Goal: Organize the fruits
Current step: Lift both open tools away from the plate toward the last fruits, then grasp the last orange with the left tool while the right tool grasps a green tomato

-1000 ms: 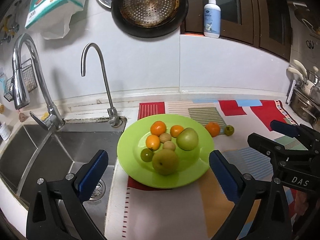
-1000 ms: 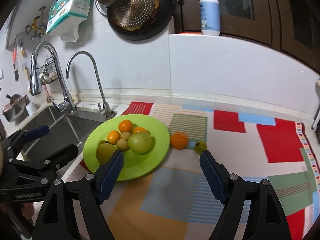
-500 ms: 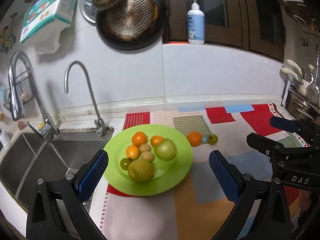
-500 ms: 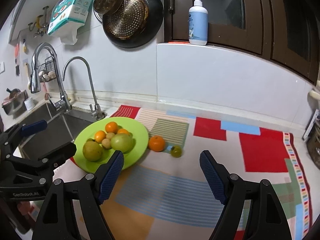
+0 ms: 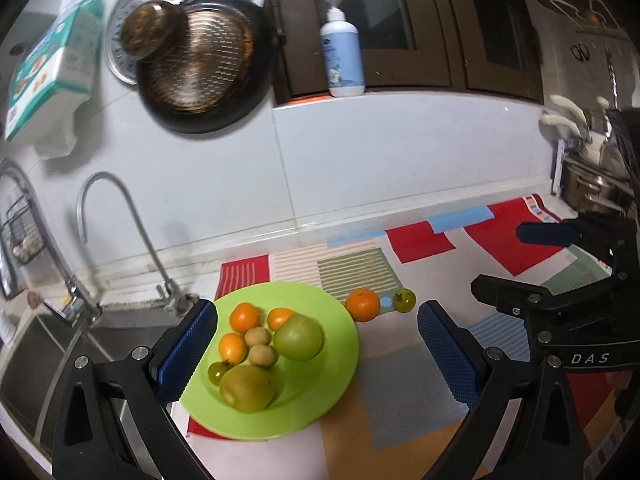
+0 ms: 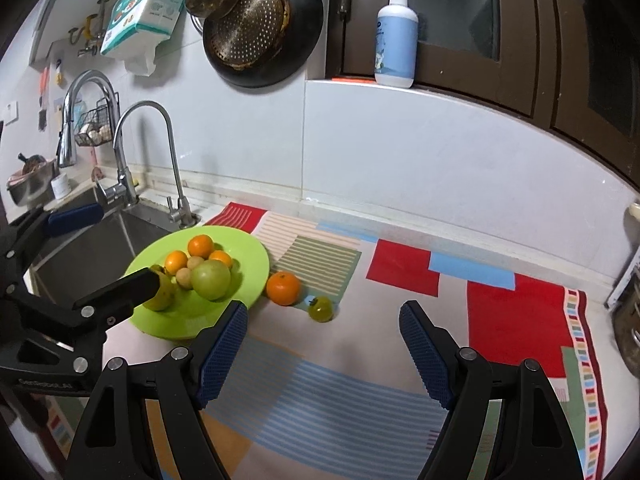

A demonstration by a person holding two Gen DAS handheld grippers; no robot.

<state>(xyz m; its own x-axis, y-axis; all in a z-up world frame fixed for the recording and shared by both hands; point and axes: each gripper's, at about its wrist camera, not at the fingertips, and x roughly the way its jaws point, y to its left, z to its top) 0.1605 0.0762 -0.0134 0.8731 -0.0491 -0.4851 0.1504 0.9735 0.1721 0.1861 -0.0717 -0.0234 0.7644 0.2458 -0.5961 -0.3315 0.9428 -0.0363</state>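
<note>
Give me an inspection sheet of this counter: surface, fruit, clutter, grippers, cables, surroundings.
Surface: patchwork mat covers the counter beside the sink.
Job's things: green plate holds most fruit; an orange and a small green fruit lie on the mat, apart, right of the plate.
Clutter: nothing seen.
Grippers: left gripper and right gripper both open, empty.
Cables: nothing seen.
Surroundings: faucet, hanging pan, pump bottle on the ledge.

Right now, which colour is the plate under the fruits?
The plate is bright lime green; the left wrist view shows it best.
</note>
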